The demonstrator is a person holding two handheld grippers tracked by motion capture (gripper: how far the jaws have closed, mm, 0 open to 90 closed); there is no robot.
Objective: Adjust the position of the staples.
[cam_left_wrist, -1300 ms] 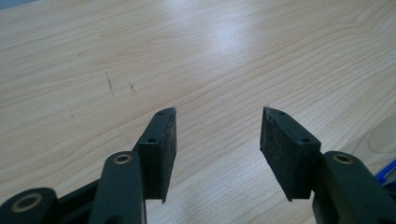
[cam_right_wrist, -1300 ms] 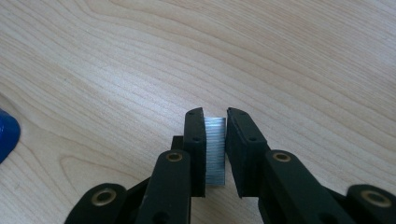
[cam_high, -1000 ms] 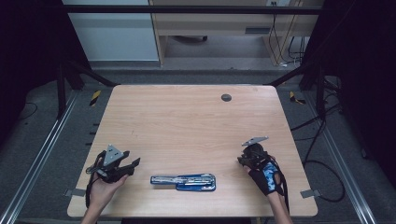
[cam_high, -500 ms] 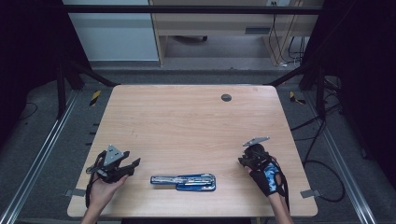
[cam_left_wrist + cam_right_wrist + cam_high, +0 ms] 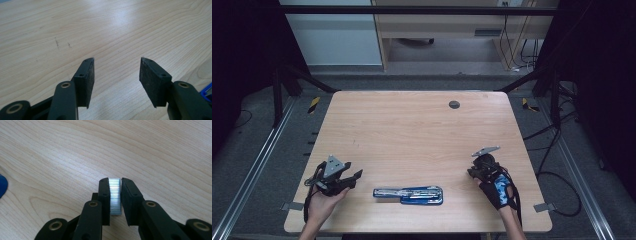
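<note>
A blue stapler (image 5: 408,194) lies opened out flat near the table's front edge, between my two hands. Its blue edge shows at the right of the left gripper view (image 5: 207,91) and at the left of the right gripper view (image 5: 2,185). My left gripper (image 5: 354,179) rests left of the stapler, its jaws open over bare wood (image 5: 117,67). My right gripper (image 5: 476,167) sits to the stapler's right. Its jaws (image 5: 115,182) have just been closing, and a silver strip of staples (image 5: 115,195) stands upright, pinched between the pads.
The wooden table (image 5: 412,130) has a dark round cap (image 5: 454,104) near its far edge. Cables (image 5: 557,175) trail on the floor to the right. Metal rails run along both sides of the table.
</note>
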